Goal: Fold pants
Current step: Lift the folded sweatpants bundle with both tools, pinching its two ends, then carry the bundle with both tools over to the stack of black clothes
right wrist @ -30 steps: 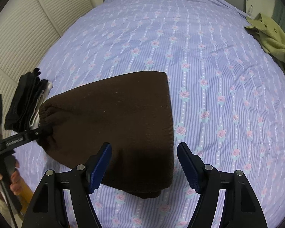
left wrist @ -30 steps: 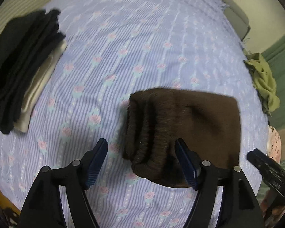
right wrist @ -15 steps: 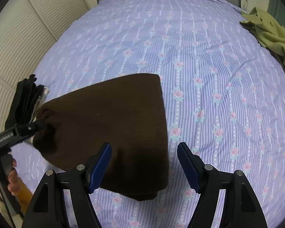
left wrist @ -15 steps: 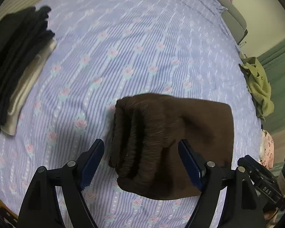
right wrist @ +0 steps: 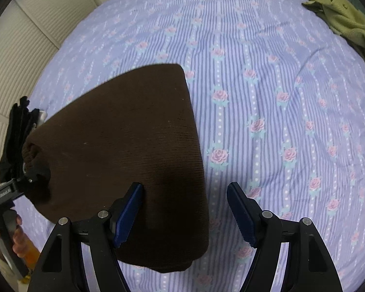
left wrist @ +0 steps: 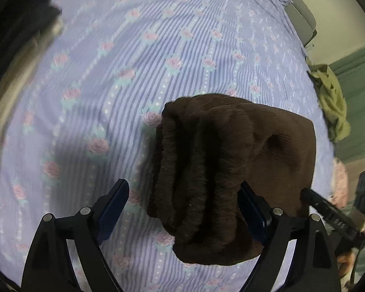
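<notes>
Now the folded brown pants (left wrist: pixel 231 170) lie on the bed (left wrist: pixel 158 48), bunched layered edge between the spread fingers of the left tool (left wrist: pixel 182 209), which grips nothing. Seen from the right tool (right wrist: pixel 185 209), likewise open and empty, the pants sit ahead and left, their near corner between its fingers. An olive garment (right wrist: pixel 348 24) lies far ahead to the right.

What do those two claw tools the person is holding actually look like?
Left gripper and right gripper match: matte black angular frames with cut-out windows, silver round bolts, and blue ridged pads lining the fingers. White lettering marks the handles; a bare hand holds one.
</notes>
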The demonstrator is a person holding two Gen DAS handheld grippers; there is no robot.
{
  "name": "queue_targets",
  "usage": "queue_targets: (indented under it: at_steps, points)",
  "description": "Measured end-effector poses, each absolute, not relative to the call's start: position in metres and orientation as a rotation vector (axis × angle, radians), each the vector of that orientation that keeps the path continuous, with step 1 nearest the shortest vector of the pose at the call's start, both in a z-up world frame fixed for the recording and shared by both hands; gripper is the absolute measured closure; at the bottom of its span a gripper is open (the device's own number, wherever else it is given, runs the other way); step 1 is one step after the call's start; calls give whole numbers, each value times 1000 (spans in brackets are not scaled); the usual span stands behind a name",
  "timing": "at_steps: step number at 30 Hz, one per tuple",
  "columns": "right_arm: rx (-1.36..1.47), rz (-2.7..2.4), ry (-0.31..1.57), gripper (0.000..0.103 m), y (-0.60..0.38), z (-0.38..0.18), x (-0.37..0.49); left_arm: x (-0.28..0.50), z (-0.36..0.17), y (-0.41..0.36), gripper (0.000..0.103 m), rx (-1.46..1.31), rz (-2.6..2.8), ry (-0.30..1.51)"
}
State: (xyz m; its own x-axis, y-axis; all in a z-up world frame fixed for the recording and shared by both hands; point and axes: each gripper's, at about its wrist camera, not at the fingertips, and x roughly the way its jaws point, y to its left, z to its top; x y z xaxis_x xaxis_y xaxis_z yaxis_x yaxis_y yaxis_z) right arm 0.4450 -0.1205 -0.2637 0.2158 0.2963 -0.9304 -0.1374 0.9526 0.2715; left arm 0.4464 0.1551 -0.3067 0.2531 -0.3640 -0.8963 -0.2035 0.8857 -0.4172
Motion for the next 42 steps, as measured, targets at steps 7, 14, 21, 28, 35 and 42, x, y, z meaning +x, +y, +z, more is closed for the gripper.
queue_targets:
  at_steps: [7, 14, 21, 28, 35, 42]
  points:
    - [58, 334, 1328, 31, -100, -280, 454, 449, -340, 167, 6, -655, -178, 1353]
    - [96, 358, 1334, 18, -107, -301, 463, 451, -353, 162, 2, -653, -206, 1341]
    - [265, 374, 1360, 17, -115, -325, 469, 453, -356, 154, 13, -712, -203, 1319]
    - [353, 404, 1397, 31, -115, -327, 472, 448, -341, 149, 35, -770, -162, 1327]
    - [363, 441, 1348, 62, -121, -282, 459, 436, -300, 138, 55, -651, -108, 1298]
    - [351, 449, 1209, 65, -141, -218, 425, 411, -234, 119, 57, -568, -165, 1191]
